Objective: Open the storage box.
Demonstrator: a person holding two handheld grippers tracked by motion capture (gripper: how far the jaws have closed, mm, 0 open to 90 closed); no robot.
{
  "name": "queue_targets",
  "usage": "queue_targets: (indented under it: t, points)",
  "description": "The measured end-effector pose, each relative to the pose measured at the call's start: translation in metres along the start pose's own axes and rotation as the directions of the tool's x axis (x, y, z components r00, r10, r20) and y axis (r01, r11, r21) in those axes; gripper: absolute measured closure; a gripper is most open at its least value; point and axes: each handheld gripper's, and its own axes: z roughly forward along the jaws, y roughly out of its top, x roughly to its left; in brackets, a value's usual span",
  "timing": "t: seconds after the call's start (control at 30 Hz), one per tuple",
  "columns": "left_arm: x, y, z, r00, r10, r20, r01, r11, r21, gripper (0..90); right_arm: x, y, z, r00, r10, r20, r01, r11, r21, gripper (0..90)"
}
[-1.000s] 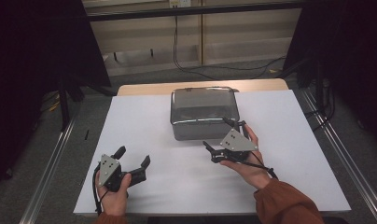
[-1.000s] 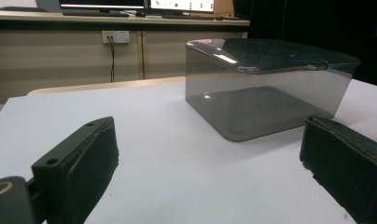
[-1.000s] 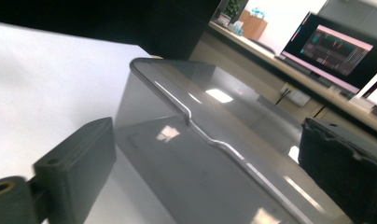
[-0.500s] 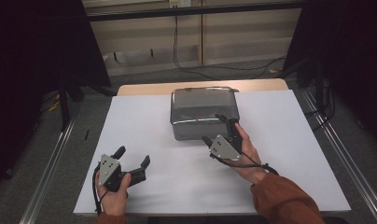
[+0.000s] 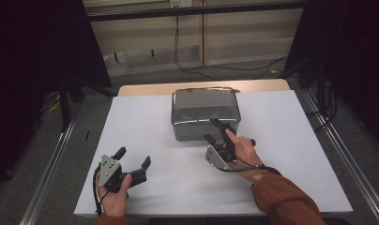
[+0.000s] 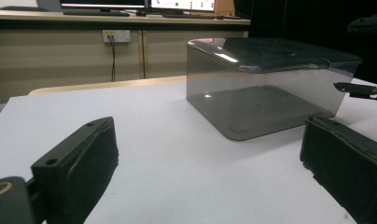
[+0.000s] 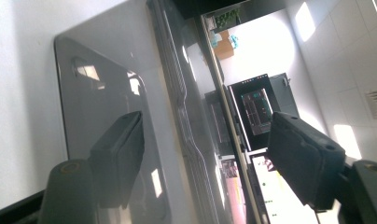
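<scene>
A smoky grey, see-through plastic box with a closed lid stands at the far middle of the white table. My right gripper is turned on its side at the box's near right corner, jaws open, one jaw above the lid edge and the other in front of the wall. In the right gripper view the box's rim runs between the two black fingers. My left gripper rests open near the table's front left, well away from the box, nothing between its pads.
The table's wooden far edge shows behind the white sheet. Metal rails run along both sides of the table. Cables and shelving lie on the floor beyond. Bare white surface separates the two grippers.
My right gripper has rolled onto its side and moved forward to the box's near right corner, its jaws now astride the lid edge. The left gripper has stayed put.
</scene>
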Motion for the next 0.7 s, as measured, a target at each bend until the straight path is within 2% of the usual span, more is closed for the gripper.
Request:
queue_targets:
  t: [0.1,0.4,0.7]
  points:
    - [0.0,0.0,0.0,1.0,0.002,0.0,-0.002,1.0,0.004,4.0,0.001,-0.001,0.003,0.9989,-0.046,0.009,0.046,0.999,0.014,33.1]
    - [0.0,0.0,0.0,1.0,0.007,0.001,-0.007,1.0,0.003,4.0,0.008,-0.003,0.008,0.9918,-0.128,0.011,0.127,0.991,0.051,46.6]
    - [-0.001,-0.001,0.001,0.9999,0.013,-0.001,-0.013,0.9997,0.02,3.5,0.011,-0.003,0.011,0.9876,-0.157,-0.001,0.157,0.985,0.077,58.7]
